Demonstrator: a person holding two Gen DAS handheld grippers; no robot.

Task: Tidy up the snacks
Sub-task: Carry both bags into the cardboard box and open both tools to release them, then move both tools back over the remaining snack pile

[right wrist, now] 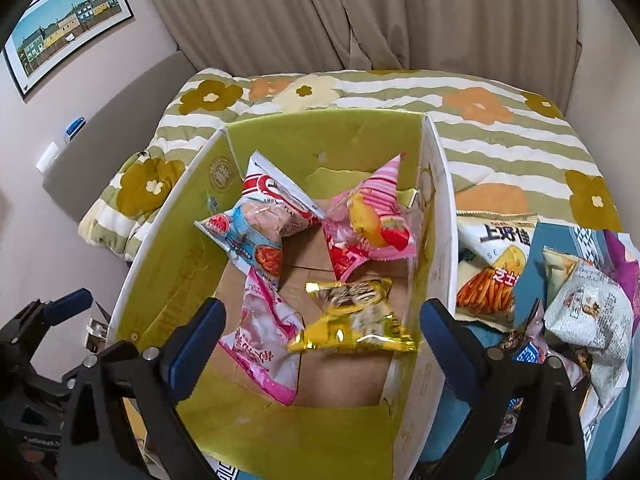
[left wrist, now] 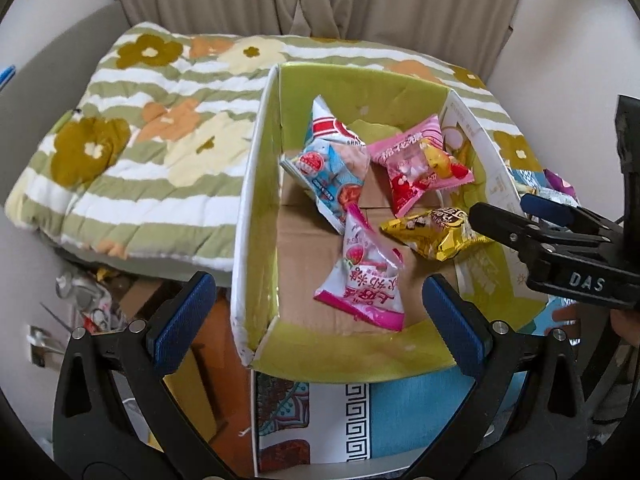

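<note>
Left tool (left wrist: 320,312) nearest, blue pads wide apart, gripping nothing, angled down over near rim of box (left wrist: 256,200). Right tool (right wrist: 320,320) likewise gaping, empty, tilted down above same box; seen from left view, enters at right edge (left wrist: 520,212).

Open cardboard box, yellow-green inside, brown floor, sits on patterned cloth (left wrist: 400,408). Inside, four snack packs: blue-and-red shrimp pack (left wrist: 332,160) leaning at back left; pink strawberry pack (left wrist: 416,164) back right; pink-and-white pack (left wrist: 364,276) front centre, lying flat; gold pack (right wrist: 352,320) front right, blurred in right view, lying just beyond right tool's pads, untouched by them.

Outside box, on right: loose snacks on cloth — cheese-stick bag (right wrist: 492,264) just beside box wall, grey-white bag (right wrist: 588,312) further right, purple bag (right wrist: 624,260) at edge.

Floral striped quilt (left wrist: 140,160) behind and left of box. Beige curtain (right wrist: 360,12) at back.
</note>
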